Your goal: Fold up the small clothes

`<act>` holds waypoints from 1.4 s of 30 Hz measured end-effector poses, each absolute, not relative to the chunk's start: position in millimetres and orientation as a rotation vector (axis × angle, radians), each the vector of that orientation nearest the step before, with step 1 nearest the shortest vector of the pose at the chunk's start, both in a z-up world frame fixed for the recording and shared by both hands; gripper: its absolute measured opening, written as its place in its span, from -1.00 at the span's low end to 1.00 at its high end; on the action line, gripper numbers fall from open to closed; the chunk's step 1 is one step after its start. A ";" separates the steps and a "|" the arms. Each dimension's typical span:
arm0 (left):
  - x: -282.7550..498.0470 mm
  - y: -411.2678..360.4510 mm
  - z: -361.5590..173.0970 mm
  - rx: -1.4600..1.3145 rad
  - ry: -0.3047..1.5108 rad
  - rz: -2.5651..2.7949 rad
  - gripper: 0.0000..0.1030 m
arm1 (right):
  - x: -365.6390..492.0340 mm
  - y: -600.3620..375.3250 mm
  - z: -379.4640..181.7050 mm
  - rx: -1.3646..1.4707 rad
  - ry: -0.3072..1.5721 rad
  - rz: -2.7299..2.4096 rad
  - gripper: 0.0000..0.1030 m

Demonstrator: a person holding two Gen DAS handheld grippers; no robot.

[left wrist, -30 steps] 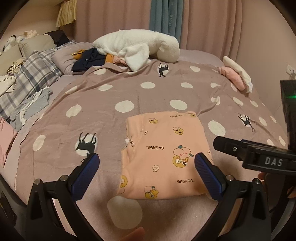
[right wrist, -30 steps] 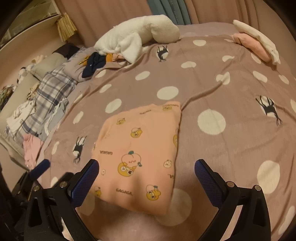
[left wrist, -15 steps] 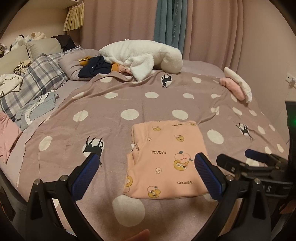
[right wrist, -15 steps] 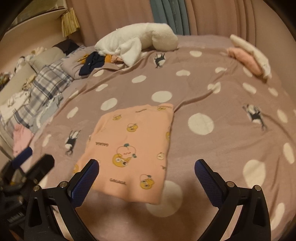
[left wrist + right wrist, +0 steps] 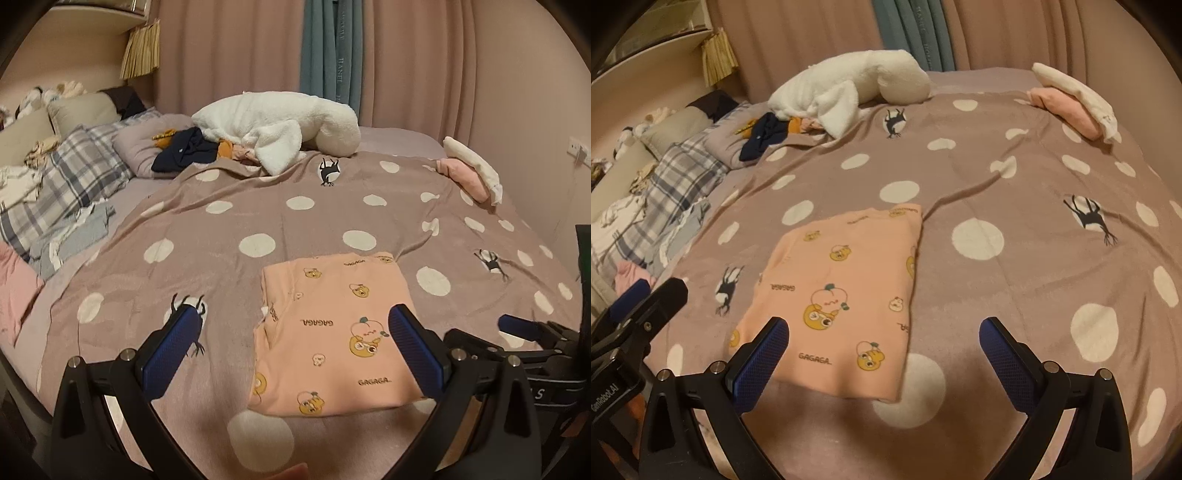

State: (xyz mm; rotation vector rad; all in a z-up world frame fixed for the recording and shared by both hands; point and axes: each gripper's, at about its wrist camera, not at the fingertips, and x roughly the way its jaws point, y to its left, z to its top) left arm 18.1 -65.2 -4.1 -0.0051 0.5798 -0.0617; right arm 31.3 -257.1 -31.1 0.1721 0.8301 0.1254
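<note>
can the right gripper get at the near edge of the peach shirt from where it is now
Probably yes. The right gripper is open and empty, above the near edge of the folded peach shirt, which lies flat on the dotted blanket. Nothing lies between them; the left gripper is off to the side.

1. The left gripper [image 5: 293,341] hangs above the bed with its blue fingers spread wide, nothing between them.
2. The folded peach garment [image 5: 332,332] lies flat on the dotted blanket [image 5: 221,236] — a neat rectangle.
3. The right gripper [image 5: 517,328] shows at the right edge; its jaws look nearly closed, but this is unclear.
4. A white plush blanket [image 5: 280,125] lies far behind.
</note>
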 end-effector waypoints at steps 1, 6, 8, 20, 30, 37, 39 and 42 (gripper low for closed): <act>18.6 -66.1 -5.6 -0.001 0.574 -0.062 0.99 | 31.9 -257.0 -32.4 0.168 0.831 0.112 0.99; 20.0 -72.5 -17.1 0.029 0.561 -0.082 0.99 | 35.4 -257.7 -35.9 0.175 0.838 0.066 0.99; 16.7 -74.0 -19.9 0.031 0.536 -0.097 0.99 | 36.8 -256.0 -37.1 0.164 0.846 0.048 0.99; 18.2 -65.6 -27.6 -0.031 0.587 -0.075 0.99 | 34.7 -249.9 -35.7 0.112 0.845 0.019 0.99; 4.8 -53.4 -21.2 -0.071 0.554 -0.088 0.99 | 32.8 -239.4 -36.3 0.079 0.848 0.007 0.99; 5.3 -47.1 -21.1 -0.062 0.552 -0.061 0.99 | 34.9 -238.5 -36.2 0.083 0.853 -0.010 0.99; 5.9 -43.9 -21.3 -0.082 0.562 -0.077 0.99 | 35.7 -237.3 -37.1 0.080 0.859 -0.018 0.99; 6.6 -42.3 -22.7 -0.098 0.579 -0.101 0.99 | 36.7 -235.7 -38.0 0.077 0.865 -0.021 0.99</act>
